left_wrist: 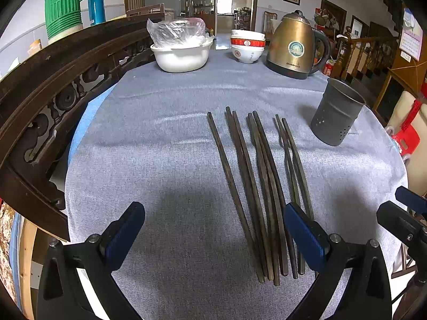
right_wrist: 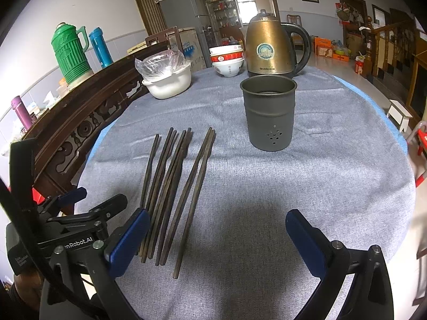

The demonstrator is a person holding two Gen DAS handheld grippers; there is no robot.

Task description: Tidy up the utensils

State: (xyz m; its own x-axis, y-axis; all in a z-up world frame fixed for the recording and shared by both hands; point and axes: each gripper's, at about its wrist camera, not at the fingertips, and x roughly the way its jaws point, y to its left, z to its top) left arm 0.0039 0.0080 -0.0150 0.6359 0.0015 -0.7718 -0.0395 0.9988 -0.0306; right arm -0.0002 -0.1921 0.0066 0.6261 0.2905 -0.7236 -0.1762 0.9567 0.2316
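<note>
Several dark wooden chopsticks [left_wrist: 256,186] lie side by side on the grey tablecloth [left_wrist: 160,160], pointing away from me. They also show in the right wrist view [right_wrist: 173,186]. A grey metal utensil holder [left_wrist: 336,112] with drain holes stands upright and empty to their right; it shows too in the right wrist view [right_wrist: 269,112]. My left gripper [left_wrist: 214,213] is open and empty above the near ends of the chopsticks. My right gripper [right_wrist: 217,221] is open and empty, just right of the chopsticks. The left gripper also appears at the left edge of the right wrist view [right_wrist: 88,213].
At the far edge stand a white basin with a plastic bag [left_wrist: 181,53], stacked bowls [left_wrist: 247,46] and a bronze kettle [left_wrist: 293,45]. A carved dark wood rail [left_wrist: 53,93] runs along the left, with a green thermos [left_wrist: 62,5] behind it.
</note>
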